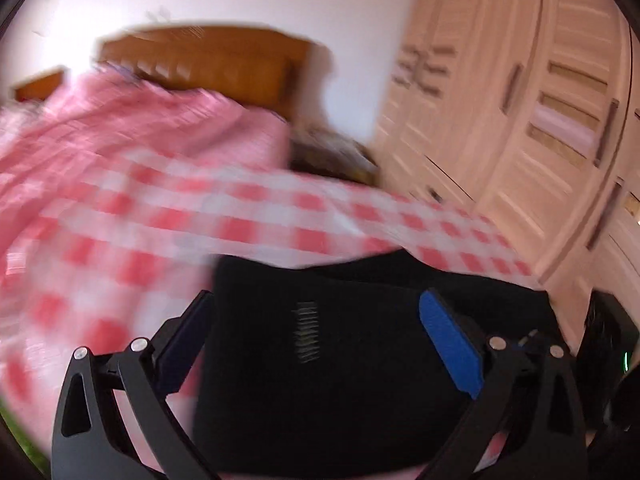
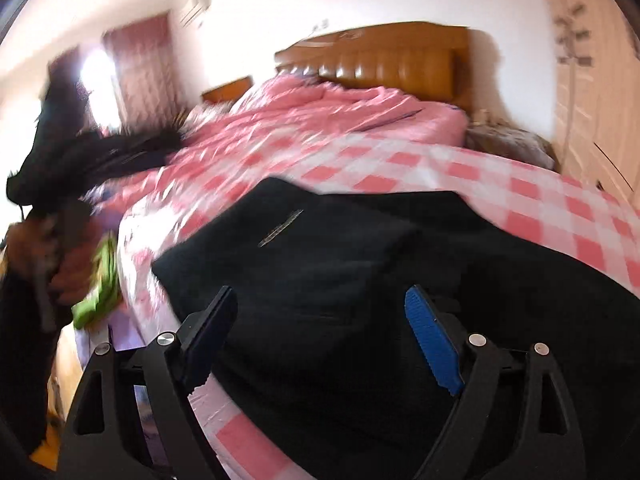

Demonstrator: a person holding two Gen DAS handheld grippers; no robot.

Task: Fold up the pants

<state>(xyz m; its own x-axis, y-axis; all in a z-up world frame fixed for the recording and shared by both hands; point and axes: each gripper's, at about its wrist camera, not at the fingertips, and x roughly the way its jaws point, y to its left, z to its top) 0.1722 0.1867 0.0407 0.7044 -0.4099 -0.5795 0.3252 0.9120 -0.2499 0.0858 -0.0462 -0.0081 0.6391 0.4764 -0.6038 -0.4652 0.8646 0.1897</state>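
Black pants (image 1: 332, 360) lie folded into a compact block on the pink-and-white checked bed sheet (image 1: 160, 216). A small silver label shows on the top layer. My left gripper (image 1: 316, 300) is open, its blue-padded fingers standing apart over the pants and holding nothing. In the right wrist view the same black pants (image 2: 340, 272) lie near the bed's front edge. My right gripper (image 2: 320, 296) is also open above them and empty. Both views are motion-blurred.
A crumpled pink quilt (image 2: 320, 116) and a wooden headboard (image 2: 384, 56) are at the far end. A pale wardrobe (image 1: 520, 120) stands to the right. Dark clothing (image 2: 80, 148) and a green item (image 2: 100, 280) sit at the left of the bed.
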